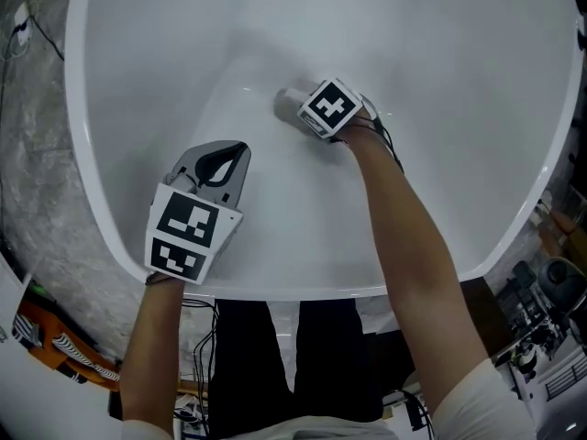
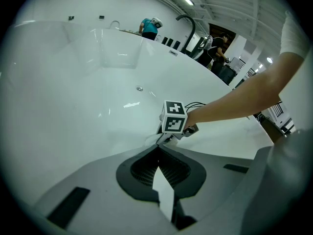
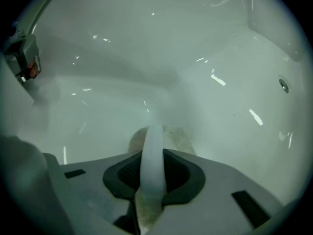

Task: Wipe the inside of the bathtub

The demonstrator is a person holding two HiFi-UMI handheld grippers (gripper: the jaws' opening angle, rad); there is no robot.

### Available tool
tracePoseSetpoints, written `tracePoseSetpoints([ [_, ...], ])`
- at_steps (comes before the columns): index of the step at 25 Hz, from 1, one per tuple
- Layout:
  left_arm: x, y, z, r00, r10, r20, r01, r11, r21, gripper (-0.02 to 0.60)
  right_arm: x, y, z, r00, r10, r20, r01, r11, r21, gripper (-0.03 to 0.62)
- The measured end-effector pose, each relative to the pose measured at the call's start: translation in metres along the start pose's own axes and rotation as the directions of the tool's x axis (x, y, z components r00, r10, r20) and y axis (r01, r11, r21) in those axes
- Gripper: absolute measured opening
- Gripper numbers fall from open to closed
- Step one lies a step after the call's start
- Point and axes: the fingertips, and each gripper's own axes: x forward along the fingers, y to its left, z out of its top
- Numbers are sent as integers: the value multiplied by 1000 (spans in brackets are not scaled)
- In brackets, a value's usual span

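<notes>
The white bathtub (image 1: 275, 26) fills the head view. My right gripper (image 1: 286, 104) reaches down to the tub floor, its marker cube (image 1: 330, 108) facing up. It is shut on a white wiping cloth (image 3: 153, 155), and the cloth's soiled end (image 3: 177, 137) lies against the tub bottom just past the jaws. My left gripper (image 1: 235, 150) hovers over the near slope of the tub, left of and nearer than the right one, shut with nothing held. In the left gripper view the right gripper's cube (image 2: 174, 116) sits just beyond my shut left gripper (image 2: 159, 149).
A small round fitting (image 3: 284, 85) sits in the tub wall. Grey speckled floor (image 1: 37, 154) lies left of the tub rim (image 1: 96, 209). Cables and equipment (image 1: 541, 319) crowd the lower right. People (image 2: 149, 26) and a dark curved faucet (image 2: 188, 21) stand beyond the far rim.
</notes>
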Motion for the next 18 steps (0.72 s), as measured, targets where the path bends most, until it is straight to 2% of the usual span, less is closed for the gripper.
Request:
tracePoseSetpoints([
  [7, -13, 5, -8, 999, -2, -51, 2, 1000, -11, 6, 7, 14, 19, 999, 29, 13, -29, 999, -44, 92],
  [18, -30, 1, -7, 999, -28, -29, 25, 995, -98, 6, 23, 37, 56, 997, 67, 35, -63, 992, -106, 92],
])
